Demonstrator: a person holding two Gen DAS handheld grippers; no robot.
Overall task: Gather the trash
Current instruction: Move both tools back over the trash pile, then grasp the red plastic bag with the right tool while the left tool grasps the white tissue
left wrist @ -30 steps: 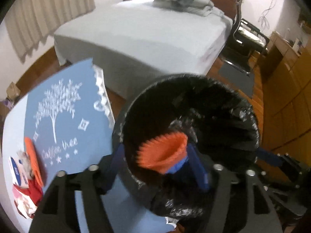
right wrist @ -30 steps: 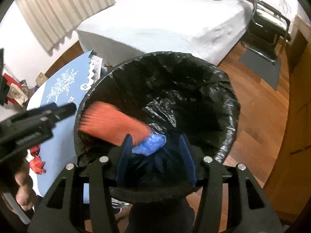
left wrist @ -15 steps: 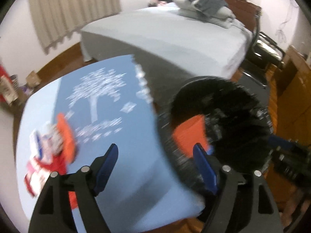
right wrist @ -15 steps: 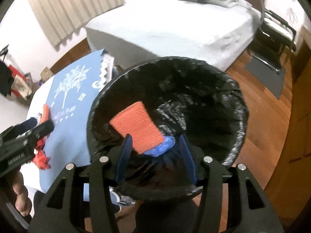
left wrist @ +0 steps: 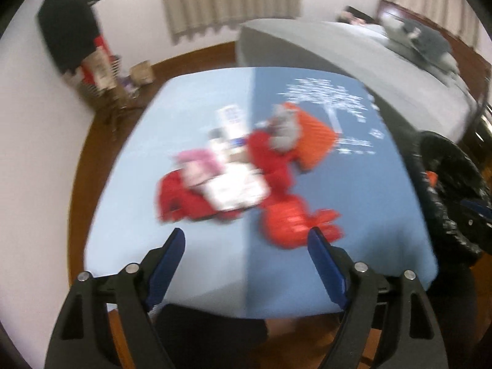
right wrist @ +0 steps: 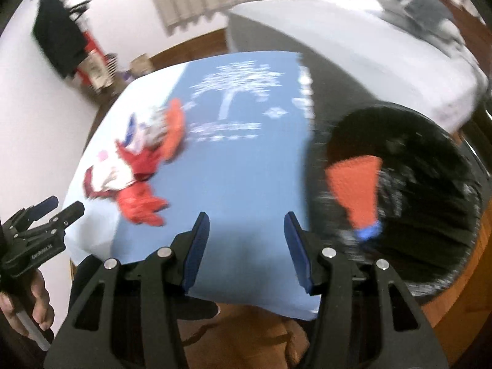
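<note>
Left wrist view: both hand-held grippers (left wrist: 246,240) (right wrist: 246,224) gape empty over blurred trash (left wrist: 246,178) beside the bin (right wrist: 399,190).

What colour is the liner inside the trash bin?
Black; the bin liner shows best in the right wrist view.

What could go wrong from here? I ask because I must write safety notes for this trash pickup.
1. The trash pile is tangled, so the open left gripper might drag several pieces at once and drop some.
2. The red wrapper lies fairly near the table edge and might be nudged off.
3. The trash bin stands close beside the table; a swinging gripper might bump it.
</note>
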